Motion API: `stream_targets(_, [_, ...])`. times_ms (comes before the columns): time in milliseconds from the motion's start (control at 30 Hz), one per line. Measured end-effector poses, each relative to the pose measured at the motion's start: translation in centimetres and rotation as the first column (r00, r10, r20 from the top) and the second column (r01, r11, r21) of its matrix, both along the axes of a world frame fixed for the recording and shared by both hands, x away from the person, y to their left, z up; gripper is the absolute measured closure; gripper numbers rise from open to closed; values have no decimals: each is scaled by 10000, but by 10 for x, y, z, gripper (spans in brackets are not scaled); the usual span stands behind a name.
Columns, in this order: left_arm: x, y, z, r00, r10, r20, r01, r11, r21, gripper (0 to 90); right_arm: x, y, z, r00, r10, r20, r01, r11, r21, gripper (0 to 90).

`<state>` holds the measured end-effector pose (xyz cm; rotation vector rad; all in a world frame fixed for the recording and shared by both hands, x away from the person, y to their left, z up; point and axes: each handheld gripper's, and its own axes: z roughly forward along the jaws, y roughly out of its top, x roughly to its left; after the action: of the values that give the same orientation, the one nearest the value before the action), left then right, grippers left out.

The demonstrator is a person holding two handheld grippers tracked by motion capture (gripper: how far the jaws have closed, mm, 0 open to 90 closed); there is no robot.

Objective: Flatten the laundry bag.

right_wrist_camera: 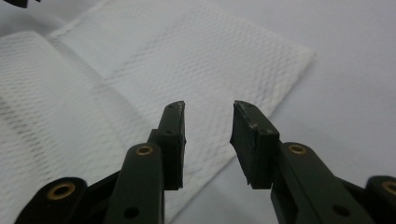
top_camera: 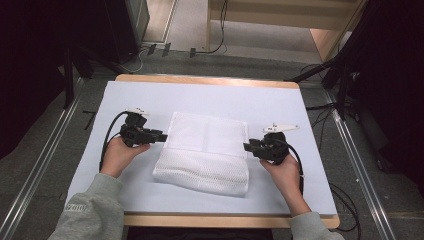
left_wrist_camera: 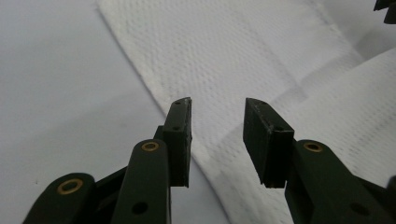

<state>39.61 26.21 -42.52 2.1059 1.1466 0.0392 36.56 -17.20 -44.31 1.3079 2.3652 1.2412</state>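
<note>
The person is folding a white mesh cloth (top_camera: pixel 205 152) lying mid-table; the left gripper (top_camera: pixel 161 136) and right gripper (top_camera: pixel 248 147) are flanking it, jaws parted and empty (next, probably, pinching both side edges together).

Grey knit sleeves with ribbed cuffs. Black left gripper (top_camera: pixel 162 136) and black right gripper (top_camera: pixel 246 147), each trailing a looping black cable and topped by a pale plate. Flat, scuffed black pads (left_wrist_camera: pixel 180 135) on arms studded with brass rivets.

Folded cloth (top_camera: pixel 205 150) mid-table (top_camera: pixel 300 105), apparently between left hand-held gripper (top_camera: pixel 161 136) and right hand-held gripper (top_camera: pixel 248 147).
</note>
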Motion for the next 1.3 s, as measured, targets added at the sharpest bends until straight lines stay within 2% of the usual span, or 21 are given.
stream_targets(33, [2,1,-4,10000,32,-34,-32,10000,55,625,3,0,-3,10000,-75,-51,75,9999,-113,659])
stream_targets(100, [4,2,-11,9996,120,-271,-122,9999,-87,623,7,0,-9,9996,-247,-165,241,9992,-312,640])
stream_targets(200, [7,0,-19,9992,145,-375,-137,9997,207,620,11,1,-16,9989,-361,-305,346,9982,-491,632])
stream_targets(333, [10,-5,-25,9994,107,-325,-89,9986,527,617,14,1,-23,9979,-452,-456,419,9967,-699,630])
stream_targets(467, [11,-7,-27,9994,170,-310,-161,9994,293,629,16,6,-29,9972,-369,-646,314,9960,-842,629])
stream_targets(533, [10,-10,-28,9997,136,-217,-128,9994,329,636,16,9,-29,9983,-296,-502,251,9958,-877,634])
stream_targets(633, [9,-16,-27,9998,55,-204,-45,9988,488,652,17,16,-29,9982,-219,-563,174,9967,-797,664])
stream_targets(700, [8,-19,-27,10000,52,-66,-47,9974,716,689,17,19,-29,9985,-196,-514,149,9958,-909,695])
stream_targets(800, [7,-23,-29,10000,19,-61,-15,9974,719,778,18,22,-29,9985,-300,-456,249,9938,-1084,766])
stream_targets(867, [6,-26,-29,10000,-52,70,45,9957,923,827,19,22,-29,9980,-381,-505,324,9936,-1083,811])
stream_targets(933, [6,-26,-30,9999,-89,-53,93,9966,825,887,20,22,-29,9975,-382,-591,314,9933,-1116,857])
stream_targets(1000, [7,-25,-29,9996,-137,-239,153,9974,704,900,22,23,-27,9963,-362,-782,268,9927,-1177,898])
stream_targets(1067, [9,-23,-28,9991,-130,-412,156,9979,622,900,24,24,-25,9967,-244,-775,141,9913,-1310,900])
stream_targets(1167, [12,-14,-22,9993,165,-322,-161,9998,124,900,31,23,-20,9981,-254,-558,186,9928,-1184,899])
stream_targets(1200, [14,-12,-20,9992,227,-338,-225,9997,49,900,31,23,-20,9981,-254,-558,186,9928,-1184,899])
stream_targets(1300, [23,-7,-17,9989,380,-276,-383,9992,-95,900,45,23,-15,9988,-265,-415,227,9958,-892,899])
